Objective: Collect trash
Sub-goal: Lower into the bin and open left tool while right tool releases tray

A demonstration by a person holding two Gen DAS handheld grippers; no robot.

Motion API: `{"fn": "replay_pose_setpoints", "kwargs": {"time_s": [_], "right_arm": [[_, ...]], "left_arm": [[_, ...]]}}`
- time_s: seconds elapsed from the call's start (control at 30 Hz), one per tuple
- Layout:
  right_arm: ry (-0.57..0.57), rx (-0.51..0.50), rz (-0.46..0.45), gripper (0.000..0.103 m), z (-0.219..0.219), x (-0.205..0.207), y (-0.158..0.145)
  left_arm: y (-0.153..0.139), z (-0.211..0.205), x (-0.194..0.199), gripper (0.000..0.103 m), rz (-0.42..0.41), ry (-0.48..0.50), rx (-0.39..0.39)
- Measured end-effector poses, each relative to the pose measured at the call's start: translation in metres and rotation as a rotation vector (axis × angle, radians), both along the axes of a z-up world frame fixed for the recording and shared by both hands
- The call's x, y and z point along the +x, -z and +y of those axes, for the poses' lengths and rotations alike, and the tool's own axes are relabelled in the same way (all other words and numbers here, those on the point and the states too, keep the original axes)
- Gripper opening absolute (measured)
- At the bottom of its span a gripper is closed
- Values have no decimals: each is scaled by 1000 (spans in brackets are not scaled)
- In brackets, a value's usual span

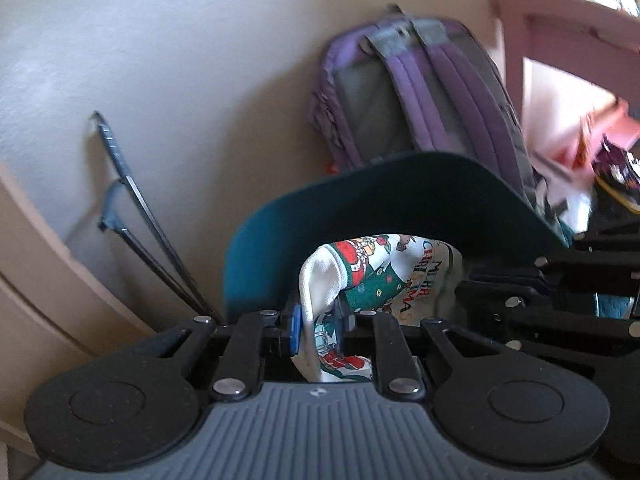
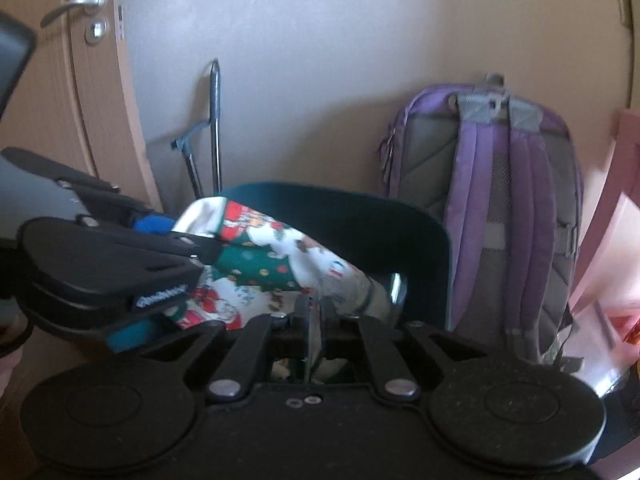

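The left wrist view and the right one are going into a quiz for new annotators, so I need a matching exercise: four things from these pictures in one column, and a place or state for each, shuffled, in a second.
Column one:
1. Christmas-print bag
2. purple backpack
3. door handle
4. teal bin

Column two:
A. leaning upright against the wall
B. pinched by both the left gripper and the right gripper
C. far upper left in the right wrist view
D. right behind the printed bag

Pairs: 1-B, 2-A, 3-C, 4-D
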State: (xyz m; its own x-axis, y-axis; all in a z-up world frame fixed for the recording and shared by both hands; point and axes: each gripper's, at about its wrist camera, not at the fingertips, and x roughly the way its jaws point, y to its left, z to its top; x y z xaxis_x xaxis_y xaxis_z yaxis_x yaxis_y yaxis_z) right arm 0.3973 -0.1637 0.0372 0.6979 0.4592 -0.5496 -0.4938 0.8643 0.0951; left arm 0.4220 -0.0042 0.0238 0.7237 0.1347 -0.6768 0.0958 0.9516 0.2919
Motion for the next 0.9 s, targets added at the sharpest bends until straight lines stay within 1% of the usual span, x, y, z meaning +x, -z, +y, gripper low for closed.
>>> {"fn": "replay_pose_setpoints", "kwargs": {"time_s": [0.07, 0.1, 0.17, 0.27, 0.33, 0.43, 0.6, 0.67, 0.77, 0.8, 0.83, 0.9], "right_arm": [[7, -26, 2, 9, 1, 0, 3], [3, -29, 10, 11, 1, -1, 5], [8, -24, 21, 11, -2, -2, 5], [17, -21, 25, 15, -6, -4, 3], [16, -25, 24, 18, -8, -8, 1], [17, -35, 17, 24, -11, -15, -3], [26, -31, -3, 27, -16, -29, -13], [30, -23, -7, 28, -18, -35, -18], [33, -16, -18, 28, -19, -47, -26], [33, -12, -20, 28, -21, -52, -29], [33, -8, -22, 29, -23, -57, -32], [34, -7, -30, 29, -26, -67, -39]], "left_arm": [[6, -4, 1, 17, 4, 16, 31], [9, -5, 2, 18, 16, 19, 35], [14, -4, 5, 18, 45, 19, 16], [20, -1, 7, 20, 91, 11, -21], [22, 1, 6, 21, 111, 6, -59], [22, 4, 2, 21, 118, -7, -90], [10, 1, -6, 22, 108, -11, -119], [2, 0, -14, 24, 100, -9, -130], [-11, -1, -29, 32, 70, -7, -130], [-16, -2, -35, 38, 61, -6, -133], [-20, -2, -41, 51, 53, -6, -137], [-31, -3, -56, 67, 18, -1, -140]]}}
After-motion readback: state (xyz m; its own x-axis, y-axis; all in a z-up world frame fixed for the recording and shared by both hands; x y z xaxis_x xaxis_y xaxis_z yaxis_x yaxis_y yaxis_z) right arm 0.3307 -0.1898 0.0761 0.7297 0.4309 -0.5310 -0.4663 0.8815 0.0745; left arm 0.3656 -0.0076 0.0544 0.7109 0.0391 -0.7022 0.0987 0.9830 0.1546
